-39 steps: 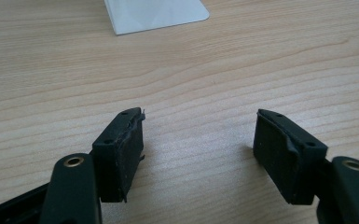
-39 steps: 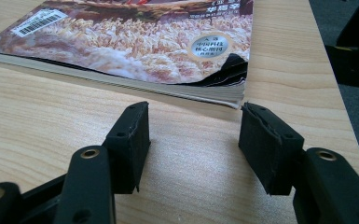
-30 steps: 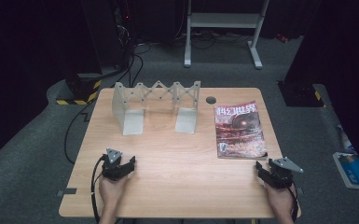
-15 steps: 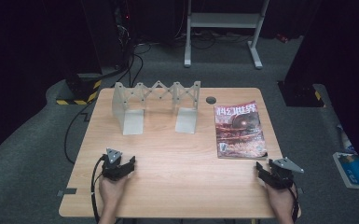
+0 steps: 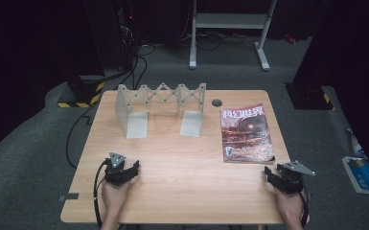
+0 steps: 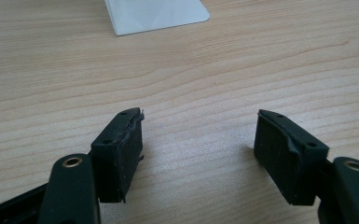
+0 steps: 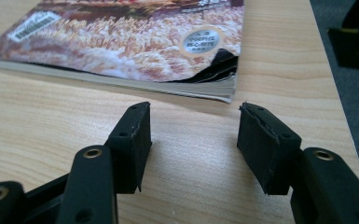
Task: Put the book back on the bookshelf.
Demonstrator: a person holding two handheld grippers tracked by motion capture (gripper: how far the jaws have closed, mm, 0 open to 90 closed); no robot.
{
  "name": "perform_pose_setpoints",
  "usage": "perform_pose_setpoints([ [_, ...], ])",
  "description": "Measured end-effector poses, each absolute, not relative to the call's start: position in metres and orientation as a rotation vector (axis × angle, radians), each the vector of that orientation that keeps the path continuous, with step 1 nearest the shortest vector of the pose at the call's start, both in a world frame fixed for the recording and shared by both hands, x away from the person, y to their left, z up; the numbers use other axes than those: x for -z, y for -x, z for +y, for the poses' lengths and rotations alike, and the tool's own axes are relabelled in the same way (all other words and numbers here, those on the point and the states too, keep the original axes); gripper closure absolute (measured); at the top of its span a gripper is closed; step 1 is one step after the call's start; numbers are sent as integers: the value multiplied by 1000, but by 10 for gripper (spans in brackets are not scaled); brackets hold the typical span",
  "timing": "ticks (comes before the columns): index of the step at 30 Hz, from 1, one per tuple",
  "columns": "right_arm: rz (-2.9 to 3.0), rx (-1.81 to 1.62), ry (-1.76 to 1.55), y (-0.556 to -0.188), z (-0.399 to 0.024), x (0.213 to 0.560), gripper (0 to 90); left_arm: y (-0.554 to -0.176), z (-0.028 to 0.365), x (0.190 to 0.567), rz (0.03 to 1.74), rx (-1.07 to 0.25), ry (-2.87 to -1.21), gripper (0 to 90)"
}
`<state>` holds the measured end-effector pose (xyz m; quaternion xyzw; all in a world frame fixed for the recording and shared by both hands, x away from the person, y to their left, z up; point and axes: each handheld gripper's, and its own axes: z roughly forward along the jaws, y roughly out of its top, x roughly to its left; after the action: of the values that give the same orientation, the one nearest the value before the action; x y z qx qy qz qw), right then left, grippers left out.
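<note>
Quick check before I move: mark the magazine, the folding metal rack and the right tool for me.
magazine [image 5: 247, 133]: high view, middle of the cover.
folding metal rack [image 5: 162, 93]: high view, zigzag lattice between the end plates.
right tool [image 7: 193, 140]: right gripper view, midway between its open fingertips.

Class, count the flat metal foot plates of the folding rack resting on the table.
2: left foot plate under the rack's left end, right foot plate under its right end. None seems hidden.
</note>
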<state>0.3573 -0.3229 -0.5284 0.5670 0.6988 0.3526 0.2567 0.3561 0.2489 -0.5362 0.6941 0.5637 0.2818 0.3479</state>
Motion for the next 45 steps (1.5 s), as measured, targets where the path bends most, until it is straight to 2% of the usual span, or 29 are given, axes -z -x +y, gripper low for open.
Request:
perform_pose_setpoints([
  [16,1869,-1012,-1572,-364,-326,516,444,-356,249,536,1460,-734,-1798,327],
  [45,1864,-961,-1592,-413,-321,508,429,-357,249,537,1462,-737,-1795,328],
])
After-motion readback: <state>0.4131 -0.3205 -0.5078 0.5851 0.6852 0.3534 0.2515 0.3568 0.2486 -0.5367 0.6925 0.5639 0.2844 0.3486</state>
